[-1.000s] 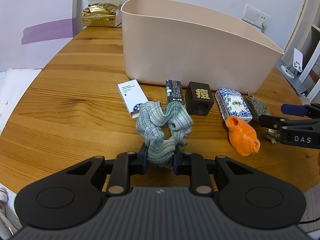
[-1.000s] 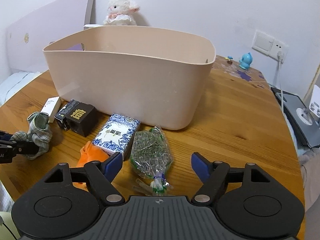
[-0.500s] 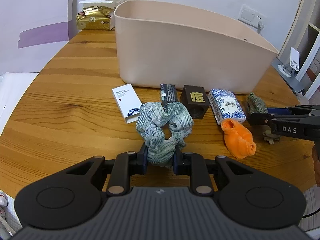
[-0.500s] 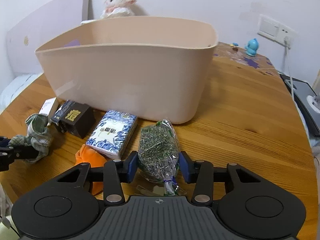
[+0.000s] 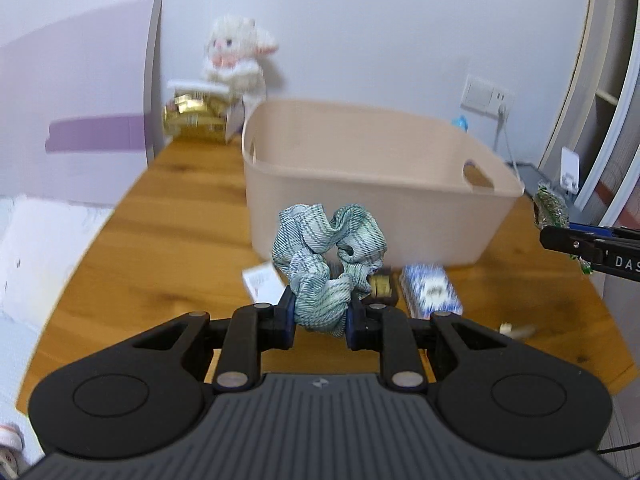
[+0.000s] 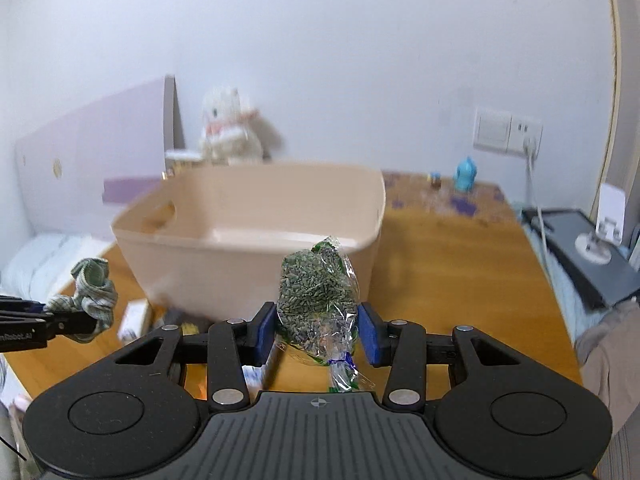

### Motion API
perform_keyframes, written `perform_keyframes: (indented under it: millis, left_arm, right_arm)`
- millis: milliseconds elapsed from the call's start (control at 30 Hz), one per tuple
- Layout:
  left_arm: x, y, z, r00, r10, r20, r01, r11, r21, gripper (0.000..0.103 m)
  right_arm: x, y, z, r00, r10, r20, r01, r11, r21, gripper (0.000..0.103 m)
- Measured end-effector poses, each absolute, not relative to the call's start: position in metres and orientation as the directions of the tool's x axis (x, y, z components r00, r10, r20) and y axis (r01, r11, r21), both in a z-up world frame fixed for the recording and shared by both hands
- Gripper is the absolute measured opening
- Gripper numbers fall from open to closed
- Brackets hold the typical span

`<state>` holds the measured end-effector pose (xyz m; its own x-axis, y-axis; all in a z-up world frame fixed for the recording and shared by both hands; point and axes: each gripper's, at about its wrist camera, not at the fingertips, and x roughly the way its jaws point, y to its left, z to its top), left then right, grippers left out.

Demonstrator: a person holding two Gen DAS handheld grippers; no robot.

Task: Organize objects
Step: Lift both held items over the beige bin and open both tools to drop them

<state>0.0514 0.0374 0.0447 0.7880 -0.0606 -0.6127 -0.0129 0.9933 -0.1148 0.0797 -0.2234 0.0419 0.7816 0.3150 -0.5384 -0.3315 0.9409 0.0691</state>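
Scrunchie (image 5: 329,256) and herb packet (image 6: 318,296) in tongs, aloft.

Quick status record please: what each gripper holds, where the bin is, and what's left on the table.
left gripper: shut on the green plaid fabric scrunchie, lifted off the table
right gripper: shut on the clear plastic bag of dried green herbs, lifted
bin: beige plastic tub with handle cut-outs, ahead of both grippers; what shows of its inside looks bare
left on wooden table: blue-and-white patterned box, white carton, dark box
image quality: motion-blurred
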Motion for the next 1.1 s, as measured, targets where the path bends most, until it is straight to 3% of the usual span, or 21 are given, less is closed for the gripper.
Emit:
perform_keyframes:
  millis: [333, 667, 933, 1000, 1033, 1100]
  left_arm:
    - [0.093, 0.035, 0.092, 0.860, -0.029, -0.509, -0.009, 0.997, -0.071, 0.025]
    - [0.172, 0.031, 0.070, 0.801, 0.018, -0.599, -0.042, 0.999, -0.027, 0.025]
    - [0.192, 0.029, 0.048, 0.763, 0.078, -0.642, -0.068, 0.997, 0.041, 0.027]
    - [0.190, 0.029, 0.048, 0.764, 0.085, -0.639, -0.071, 0.996, 0.047, 0.030]
    - [0.188, 0.029, 0.048, 0.767, 0.085, -0.636, -0.069, 0.996, 0.050, 0.034]
    - [0.183, 0.027, 0.052, 0.778, 0.084, -0.623, -0.062, 0.996, 0.056, 0.057]
  right_arm:
    - [0.107, -0.210, 0.075, 0.831, 0.309, -0.463, -0.314, 0.947, 0.069, 0.041]
    - [0.164, -0.193, 0.060, 0.815, 0.279, -0.507, -0.294, 0.954, 0.051, 0.041]
    - [0.187, -0.172, 0.035, 0.773, 0.263, -0.577, -0.304, 0.952, 0.027, 0.042]
    - [0.187, -0.171, 0.031, 0.764, 0.265, -0.588, -0.306, 0.952, 0.031, 0.045]
    - [0.186, -0.172, 0.030, 0.763, 0.265, -0.590, -0.302, 0.953, 0.037, 0.054]
    - [0.182, -0.176, 0.031, 0.768, 0.270, -0.581, -0.293, 0.954, 0.057, 0.056]
